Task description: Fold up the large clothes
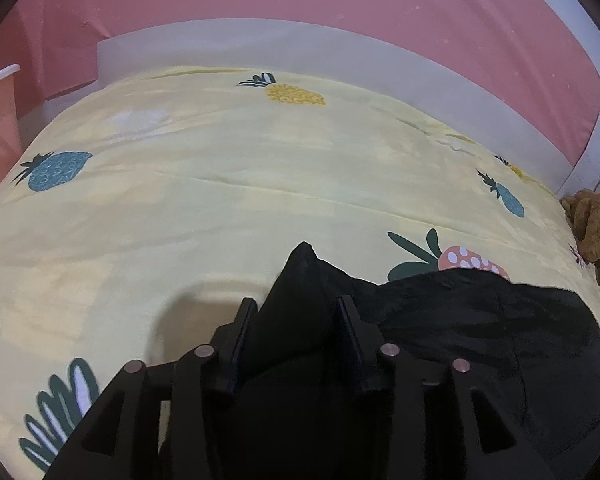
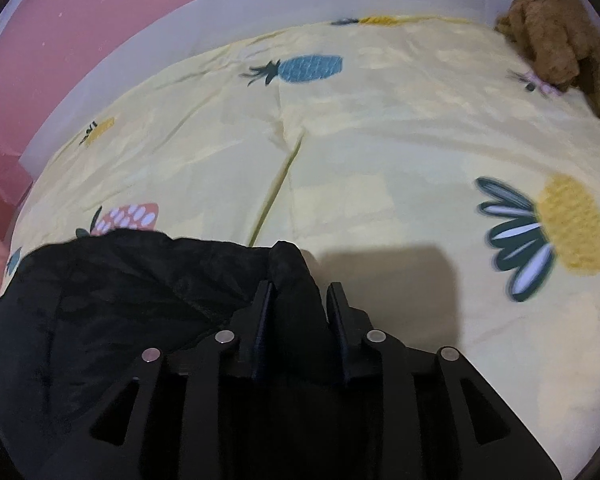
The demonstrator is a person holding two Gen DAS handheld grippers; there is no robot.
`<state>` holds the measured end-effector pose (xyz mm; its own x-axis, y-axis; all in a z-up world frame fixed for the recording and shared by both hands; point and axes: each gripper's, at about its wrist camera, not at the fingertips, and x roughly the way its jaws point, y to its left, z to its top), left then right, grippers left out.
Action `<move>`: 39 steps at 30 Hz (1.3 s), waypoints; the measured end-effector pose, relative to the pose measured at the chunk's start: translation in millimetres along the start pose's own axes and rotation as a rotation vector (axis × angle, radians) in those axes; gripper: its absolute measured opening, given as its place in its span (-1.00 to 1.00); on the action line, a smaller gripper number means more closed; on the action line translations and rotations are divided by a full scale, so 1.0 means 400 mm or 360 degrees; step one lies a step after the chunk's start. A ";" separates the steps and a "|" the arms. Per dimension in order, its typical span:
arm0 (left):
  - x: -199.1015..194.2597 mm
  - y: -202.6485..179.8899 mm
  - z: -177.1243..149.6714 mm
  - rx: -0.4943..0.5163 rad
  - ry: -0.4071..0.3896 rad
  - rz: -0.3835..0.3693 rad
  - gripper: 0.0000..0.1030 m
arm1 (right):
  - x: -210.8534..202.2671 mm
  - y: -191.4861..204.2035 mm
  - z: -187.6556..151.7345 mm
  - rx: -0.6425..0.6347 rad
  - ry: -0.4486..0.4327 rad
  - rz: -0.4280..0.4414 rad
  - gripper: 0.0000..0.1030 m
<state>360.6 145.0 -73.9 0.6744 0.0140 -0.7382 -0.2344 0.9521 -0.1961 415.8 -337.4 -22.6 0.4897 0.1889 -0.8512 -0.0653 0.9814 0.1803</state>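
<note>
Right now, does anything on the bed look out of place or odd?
Nothing looks damaged or spilled. The brown plush toy lies at the far edge of the pineapple-print bedsheet, in the folding area. The black garment is bunched, pinched by the left gripper and right gripper.

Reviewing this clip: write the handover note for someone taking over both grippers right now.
Left gripper: shut on a bunched corner of the black garment.
Right gripper: shut on another bunched corner of the same garment.
The garment hangs between the two, its bulk toward the near edge of the yellow fruit-print bedspread. A brown plush toy sits at the far right of the bed.
Done: both corners gripped.
Left: no neat fold shows yet; spread the garment flat, then fold it.
</note>
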 end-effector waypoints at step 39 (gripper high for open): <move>0.039 -0.222 -0.036 0.0319 -0.0022 -0.0118 0.20 | 0.078 0.243 -0.031 -0.0339 -0.0095 -0.0041 0.02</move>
<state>381.9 56.1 -77.3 0.6946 -0.0557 -0.7172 -0.0406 0.9924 -0.1164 413.9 -235.9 -37.7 0.5435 0.1677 -0.8225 -0.2312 0.9718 0.0454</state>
